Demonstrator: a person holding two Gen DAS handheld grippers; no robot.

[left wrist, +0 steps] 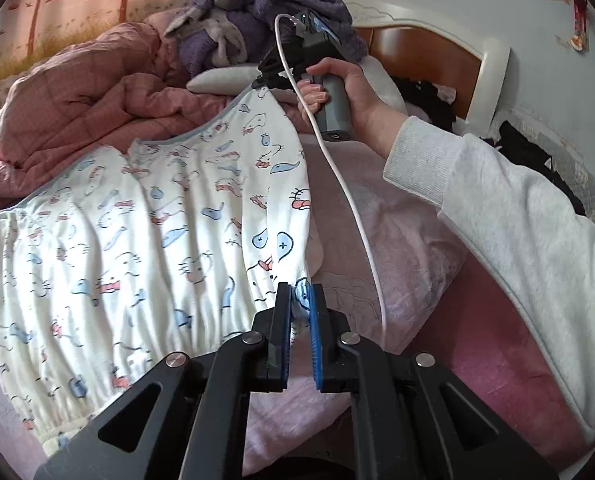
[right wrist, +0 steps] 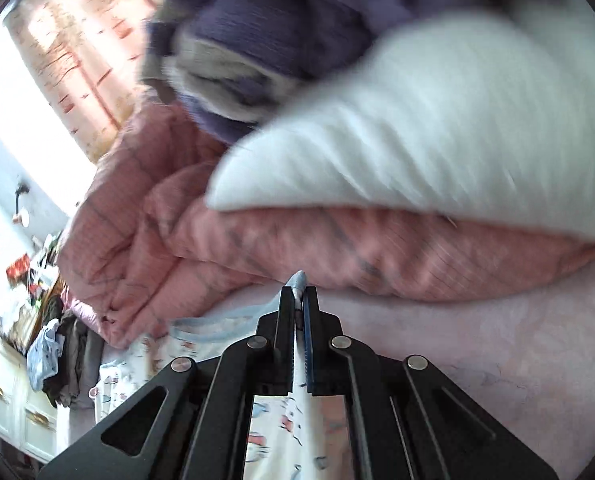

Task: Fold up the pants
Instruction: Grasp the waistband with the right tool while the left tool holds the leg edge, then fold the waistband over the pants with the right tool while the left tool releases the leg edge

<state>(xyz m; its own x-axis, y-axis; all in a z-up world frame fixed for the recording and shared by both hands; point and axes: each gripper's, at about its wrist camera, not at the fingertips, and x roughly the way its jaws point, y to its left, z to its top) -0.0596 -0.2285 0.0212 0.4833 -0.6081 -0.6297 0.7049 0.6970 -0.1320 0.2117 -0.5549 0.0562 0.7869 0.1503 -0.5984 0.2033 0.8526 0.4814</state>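
Note:
White pants (left wrist: 145,232) with a blue and pink cartoon print lie spread on the pink bed sheet (left wrist: 381,208). My left gripper (left wrist: 300,300) is shut on a pale blue edge of the pants at the near end. My right gripper (left wrist: 266,80) is seen from the left wrist view, shut on the far end of the same fold and holding it lifted. In the right wrist view my right gripper (right wrist: 298,296) pinches the blue trim of the pants (right wrist: 225,324), which hang below it.
A pink quilt (left wrist: 81,100) is heaped at the far side. A white pillow (right wrist: 437,132) and a purple garment (left wrist: 273,12) lie on it. A wooden headboard (left wrist: 421,60) stands at the right. A white cable (left wrist: 349,200) hangs from the right gripper.

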